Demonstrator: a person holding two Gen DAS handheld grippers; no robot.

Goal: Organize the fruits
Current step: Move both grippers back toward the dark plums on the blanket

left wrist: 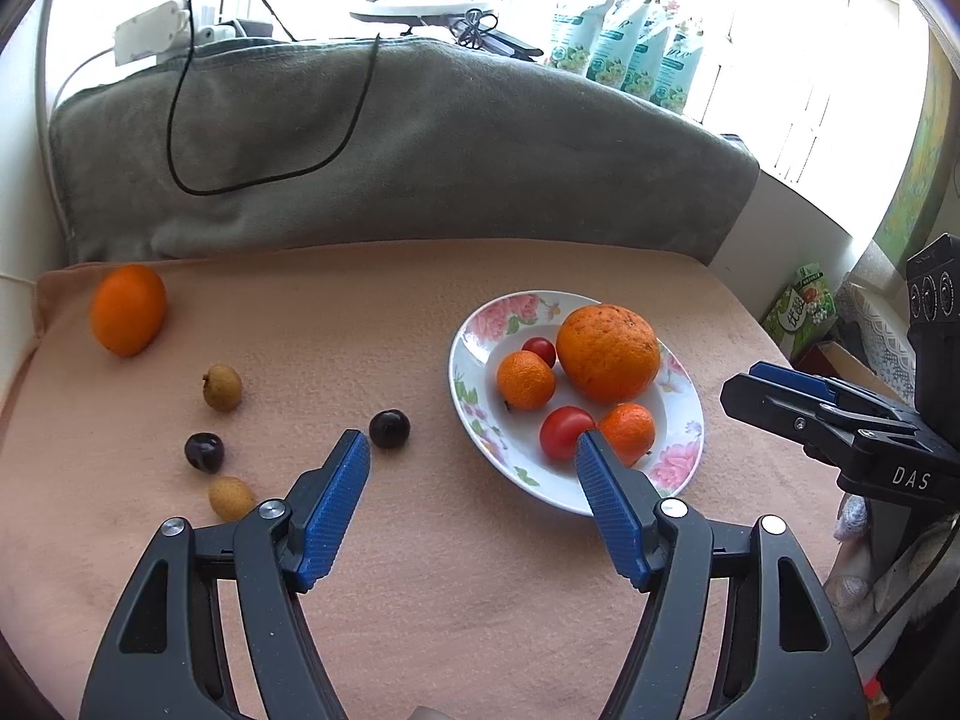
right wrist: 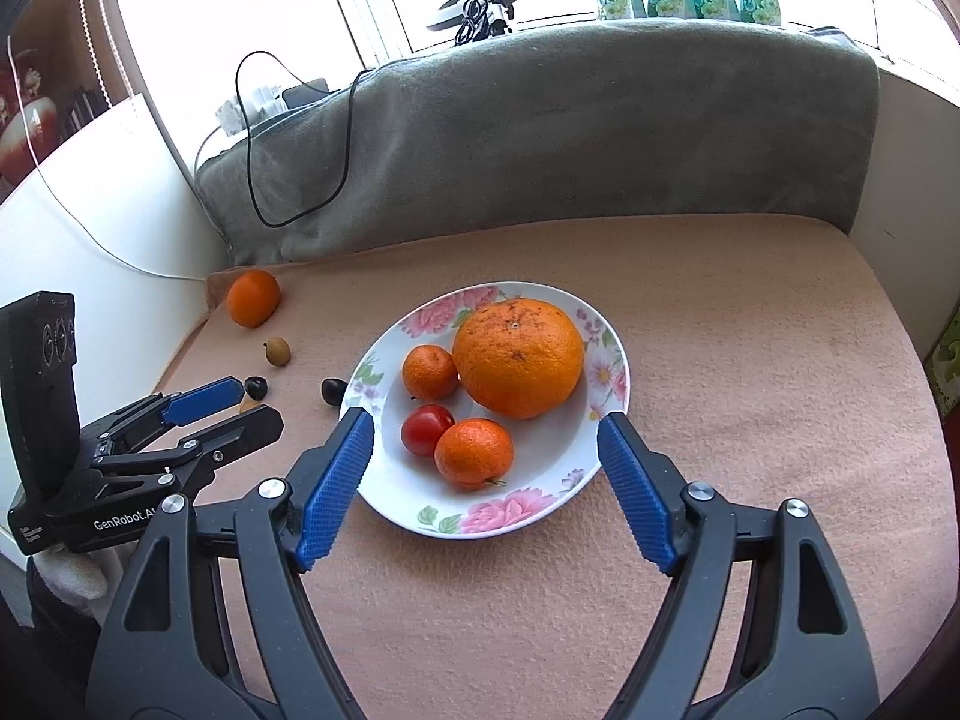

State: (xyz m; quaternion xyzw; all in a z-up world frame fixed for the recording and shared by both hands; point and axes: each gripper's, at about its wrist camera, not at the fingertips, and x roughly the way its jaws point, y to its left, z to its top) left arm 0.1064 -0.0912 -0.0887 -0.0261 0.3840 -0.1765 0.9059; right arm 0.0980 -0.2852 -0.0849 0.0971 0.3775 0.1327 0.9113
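On the fuzzy peach cloth (left wrist: 480, 312), both ribbed-padded jaws gape wide by the glossy floral plate (right wrist: 540, 498).

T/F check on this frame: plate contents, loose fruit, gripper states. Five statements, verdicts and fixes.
1. The plate holds a big orange. True.
2. Both dark plums lie on the plate. False: the plums lie on the cloth, left of the plate.
3. The left gripper is open and holds nothing. True.
4. The right gripper is shut on a tomato. False: it is open and empty.
5. One orange lies off the plate. True.
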